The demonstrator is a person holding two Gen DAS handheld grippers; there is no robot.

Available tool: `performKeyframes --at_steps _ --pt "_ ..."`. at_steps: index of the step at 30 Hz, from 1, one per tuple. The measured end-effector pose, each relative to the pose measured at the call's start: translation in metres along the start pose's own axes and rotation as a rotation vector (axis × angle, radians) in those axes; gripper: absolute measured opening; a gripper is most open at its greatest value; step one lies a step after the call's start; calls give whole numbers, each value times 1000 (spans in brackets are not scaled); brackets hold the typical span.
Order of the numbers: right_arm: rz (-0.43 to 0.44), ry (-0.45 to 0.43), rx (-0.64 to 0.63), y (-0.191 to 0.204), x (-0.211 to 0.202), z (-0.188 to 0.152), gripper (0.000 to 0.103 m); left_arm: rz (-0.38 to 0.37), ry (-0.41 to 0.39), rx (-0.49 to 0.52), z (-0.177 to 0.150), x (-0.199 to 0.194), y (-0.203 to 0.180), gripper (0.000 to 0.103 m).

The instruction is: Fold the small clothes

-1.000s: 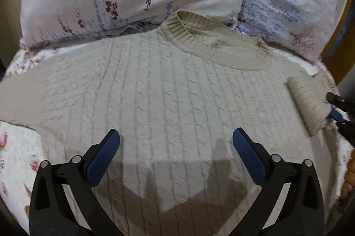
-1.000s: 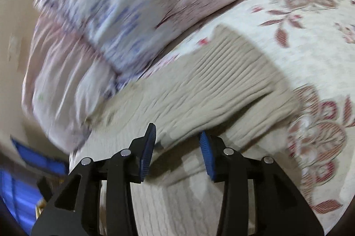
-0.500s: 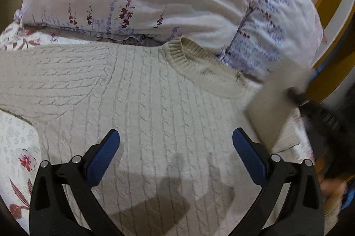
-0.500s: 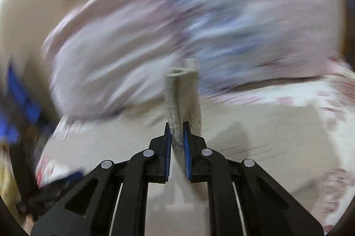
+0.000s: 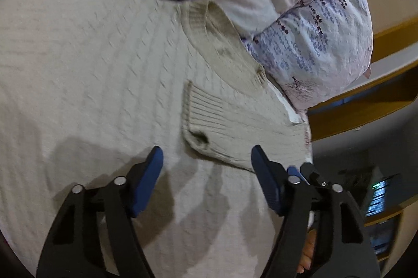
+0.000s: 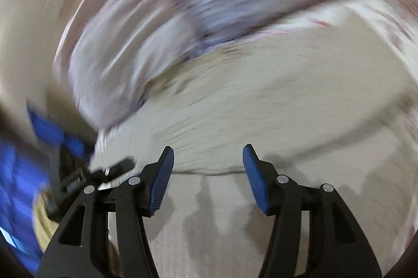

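Folded in from the right edge, where it hung pinched a moment ago, the ribbed sleeve cuff (image 5: 206, 116) of the beige cable-knit sweater (image 5: 91, 74) now lies flat across the sweater's chest, just below the ribbed neckline (image 5: 209, 24). That sweater is spread front-up on the bed, its collar against the lilac floral pillows (image 5: 321, 42). Above the garment hovers the left gripper (image 5: 206, 160), its blue-padded jaws closing but apart, nothing between them; the cuff lies just ahead of its fingertips, slightly toward the right finger. Beside that right finger a tip of the right gripper (image 5: 295, 171) peeks in at the sweater's right edge. In the right wrist view, heavily motion-blurred, the right gripper (image 6: 207, 157) has let go of the sleeve: its jaws are opening and empty, and the folded sleeve (image 6: 235, 121) stretches across the sweater directly ahead of them, its lower edge just past the fingertips.
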State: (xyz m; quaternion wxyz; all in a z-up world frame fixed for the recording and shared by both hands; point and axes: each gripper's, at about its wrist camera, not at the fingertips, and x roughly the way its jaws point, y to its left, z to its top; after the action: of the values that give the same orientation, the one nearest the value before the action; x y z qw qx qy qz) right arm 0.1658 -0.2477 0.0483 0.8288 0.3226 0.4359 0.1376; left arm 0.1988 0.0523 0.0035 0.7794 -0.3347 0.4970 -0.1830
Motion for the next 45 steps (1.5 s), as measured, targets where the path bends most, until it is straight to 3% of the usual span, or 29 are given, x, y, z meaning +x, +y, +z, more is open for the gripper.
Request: performKeyframes --at_steps 1,5,9,11,15,17,19,22,27,29,31,32,33,34,37,39,43,45 --pt "-4 -26 115 -28 -13 2 57 -6 9 -7 1 3 -2 62" --pt "-54 -97 338 -82 -32 4 57 -19 52 -24 7 21 -11 42" --pt "-81 -190 370 -97 -41 12 53 5 62 14 15 37 -18 9" --pt "-97 -221 367 -98 -39 17 47 40 35 62 21 36 -23 8" --pt "-124 -241 338 -99 -43 23 45 99 -60 146 35 10 -31 7" --pt "-127 -235 319 -97 -41 23 45 160 -126 179 42 -5 -27 7" --pt "-136 -224 302 -97 -36 21 39 208 -139 184 46 -11 -20 7" --pt "-183 -220 262 -92 -30 19 11 256 -94 177 46 -5 -6 8" --pt "-355 -227 147 -77 -25 11 7 325 -89 210 36 2 2 14" --pt "-406 -197 114 -72 -22 10 8 357 -101 242 33 1 -4 22" --pt "-445 -194 88 -65 -26 9 14 386 -129 271 28 -8 -8 41" --pt "-459 -196 76 -60 -30 8 23 385 -143 276 27 -15 -8 52" --pt "-465 -206 58 -54 -34 8 37 374 -164 272 25 -28 -4 58" --pt "-468 -226 25 -44 -39 7 42 363 -174 268 23 -35 -3 61" --pt "-469 -261 -99 -10 -44 6 47 334 -221 227 18 -70 13 65" --pt "-413 -221 -187 14 -32 5 48 340 -257 181 18 -93 31 65" --pt "-313 -24 -380 64 32 -9 48 350 -321 60 20 -137 73 65" --pt "-306 29 -443 81 58 -18 48 375 -361 -14 21 -164 100 65"
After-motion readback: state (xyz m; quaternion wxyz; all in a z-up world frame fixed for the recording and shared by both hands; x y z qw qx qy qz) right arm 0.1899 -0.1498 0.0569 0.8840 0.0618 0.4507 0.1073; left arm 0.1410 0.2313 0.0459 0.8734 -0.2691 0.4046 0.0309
